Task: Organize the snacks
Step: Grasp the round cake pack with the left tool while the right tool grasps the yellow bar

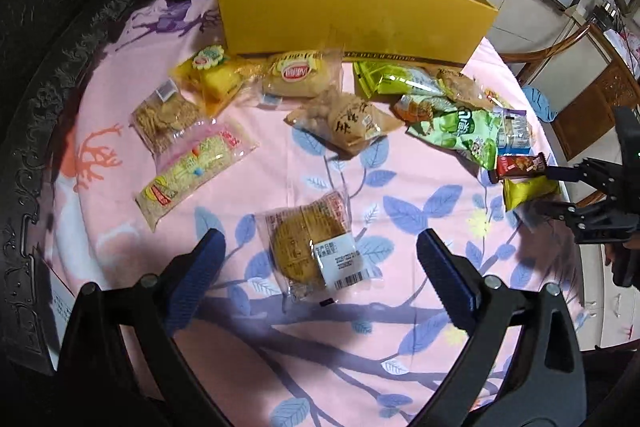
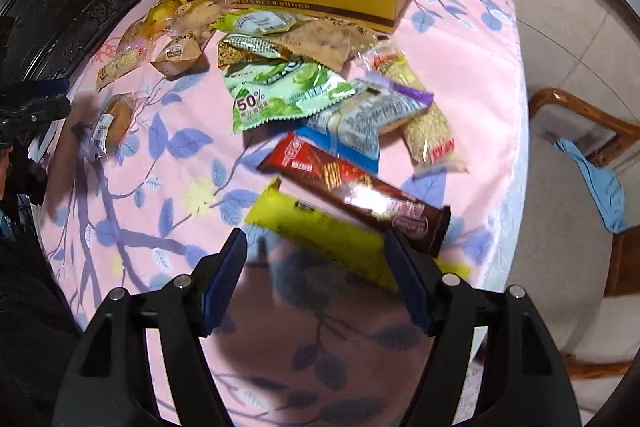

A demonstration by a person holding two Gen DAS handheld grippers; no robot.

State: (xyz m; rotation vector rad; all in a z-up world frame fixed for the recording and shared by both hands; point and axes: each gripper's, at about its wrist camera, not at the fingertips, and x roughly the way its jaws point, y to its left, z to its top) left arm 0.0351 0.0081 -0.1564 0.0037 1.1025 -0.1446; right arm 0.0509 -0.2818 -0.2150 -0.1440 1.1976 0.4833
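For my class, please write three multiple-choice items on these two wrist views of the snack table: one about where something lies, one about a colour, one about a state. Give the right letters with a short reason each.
1. Where does the round biscuit in its clear wrapper lie?
A. inside the box
B. on the cloth, ahead of the left gripper
C. on the chair

2. What colour is the outside of the open box?
A. yellow
B. blue
C. red

3. What is the state of the right gripper?
A. shut on the brown bar
B. shut with nothing in it
C. open, with the long yellow packet in front of its fingers

Answers:
1 B: the biscuit sits on the pink leaf-print tablecloth between the left fingers' line of sight.
2 A: its walls are yellow, white inside.
3 C: the blue pads stand apart and grip nothing.
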